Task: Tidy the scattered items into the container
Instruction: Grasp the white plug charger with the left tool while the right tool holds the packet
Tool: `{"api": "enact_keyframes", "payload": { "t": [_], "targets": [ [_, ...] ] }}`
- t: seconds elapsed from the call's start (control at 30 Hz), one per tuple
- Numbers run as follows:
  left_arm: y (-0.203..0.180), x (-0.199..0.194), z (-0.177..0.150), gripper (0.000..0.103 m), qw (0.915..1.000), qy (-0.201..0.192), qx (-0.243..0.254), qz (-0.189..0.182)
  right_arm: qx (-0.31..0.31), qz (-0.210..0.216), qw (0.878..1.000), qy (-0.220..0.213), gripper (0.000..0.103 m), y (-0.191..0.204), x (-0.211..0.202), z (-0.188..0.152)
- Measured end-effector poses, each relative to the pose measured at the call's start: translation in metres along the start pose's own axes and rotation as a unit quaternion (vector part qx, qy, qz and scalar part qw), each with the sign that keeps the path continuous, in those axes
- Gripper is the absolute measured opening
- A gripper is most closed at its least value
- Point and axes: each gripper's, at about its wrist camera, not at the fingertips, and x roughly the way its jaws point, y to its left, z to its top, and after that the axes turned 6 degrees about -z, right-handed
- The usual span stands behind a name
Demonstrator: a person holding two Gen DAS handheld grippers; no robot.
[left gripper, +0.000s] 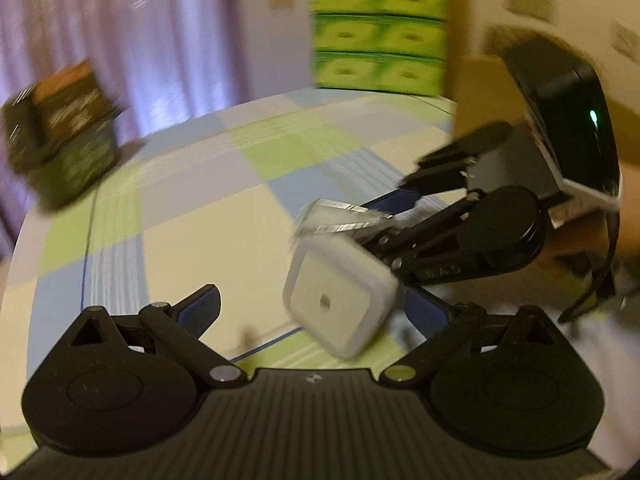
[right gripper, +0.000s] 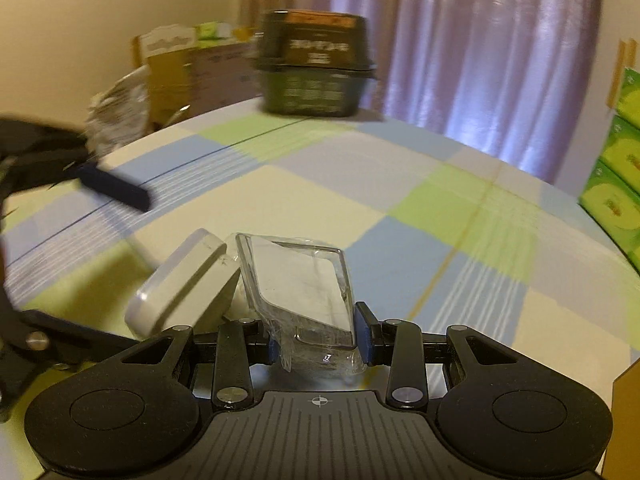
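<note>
The clear plastic case (right gripper: 304, 300) is pinched between the two blue pads of the right claw (right gripper: 316, 338), which press on its lower end; the case stands tilted, its open frame leaning away from the camera, and it carries crinkled transparent wrap at its base. Touching the case on its left side is a white square box (right gripper: 184, 292) with rounded corners, tilted on edge. In the left wrist view the same white box (left gripper: 340, 300) shows a flat face with a small dark mark in its middle, and the clear case (left gripper: 344, 216) sits just above it, held by the right claw (left gripper: 400, 216) reaching in from the right; whether the box hangs from the case or rests on the surface below is hard to tell through the blur.

The left claw (left gripper: 312, 304) is spread wide, its blue pads standing either side of the white box with open space on the left side; the right pad is partly hidden behind the box.

Beneath the case lies a checked cloth (right gripper: 400, 208) of pale yellow, green and blue squares. Far beyond the case, at the cloth's far edge, stands a dark container (right gripper: 316, 64) with printed labels. To the right of the case, past the cloth's edge, rise stacked green boxes (right gripper: 616, 168). Lilac curtains (right gripper: 460, 40) hang behind the container.
</note>
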Motion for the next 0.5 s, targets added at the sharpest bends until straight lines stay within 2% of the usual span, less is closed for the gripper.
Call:
{"api": "enact_keyframes", "payload": {
  "t": [0.23,0.4,0.5],
  "targets": [
    [-0.013,-0.002,-0.008,0.094,0.9952,0.009,0.045,-0.087,0.006,0.019,1.0,0.004,0.039,0.005,-0.03,-0.019],
    [-0.03,0.005,-0.012,0.087,0.9889,0.023,0.064,-0.132,0.051,-0.031,0.998,0.002,0.039,-0.004,-0.051,-0.024],
    [-0.038,0.009,-0.016,0.082,0.9865,0.04,0.075,-0.14,0.073,-0.069,0.995,0.012,0.039,-0.005,-0.065,-0.028]
  ]
}}
